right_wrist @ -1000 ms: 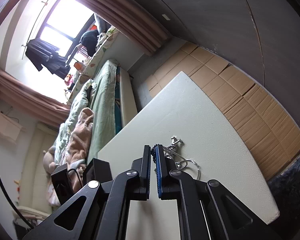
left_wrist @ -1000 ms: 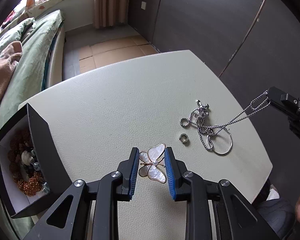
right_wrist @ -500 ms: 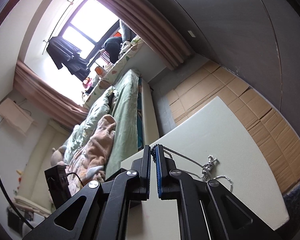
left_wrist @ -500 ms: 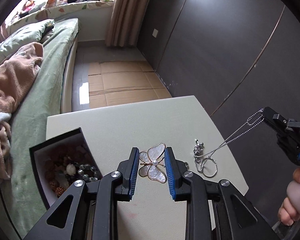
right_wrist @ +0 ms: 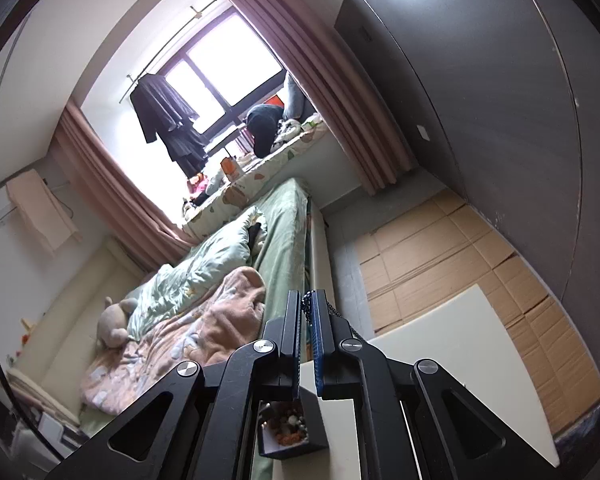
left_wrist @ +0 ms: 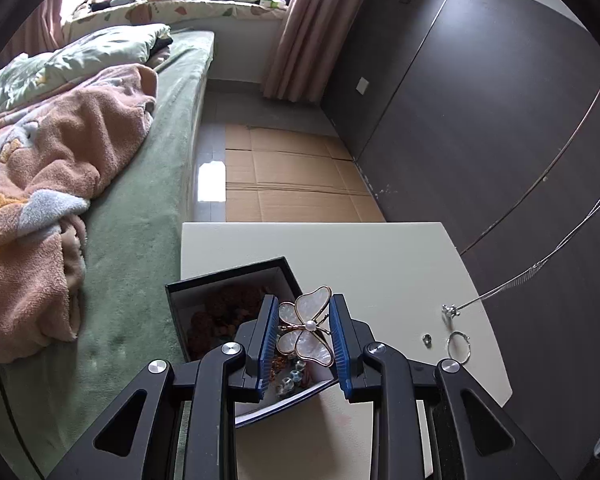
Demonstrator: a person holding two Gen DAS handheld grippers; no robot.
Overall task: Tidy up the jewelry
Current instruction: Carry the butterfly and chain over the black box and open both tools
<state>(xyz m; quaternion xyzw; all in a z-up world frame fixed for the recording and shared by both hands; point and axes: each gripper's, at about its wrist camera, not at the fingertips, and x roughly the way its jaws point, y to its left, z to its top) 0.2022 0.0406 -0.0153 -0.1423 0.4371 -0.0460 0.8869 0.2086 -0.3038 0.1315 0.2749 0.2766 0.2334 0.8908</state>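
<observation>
Carrying the butterfly brooch (left_wrist: pixel 305 326) clamped in our left gripper (left_wrist: pixel 304 330) fingers above the open jewelry box (left_wrist: pixel 236 300), with our right gripper (right_wrist: pixel 308 312) fingers pinched on the necklace chain (left_wrist: pixel 540 266), we next need to lower and release.

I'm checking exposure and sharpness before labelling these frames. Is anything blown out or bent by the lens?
Right wrist view: the window is blown out to white, the room below stays readable. Left wrist view: even light, the butterfly brooch is sharp, the table edges bow from fisheye distortion, and the chain is thin and faint.
</observation>
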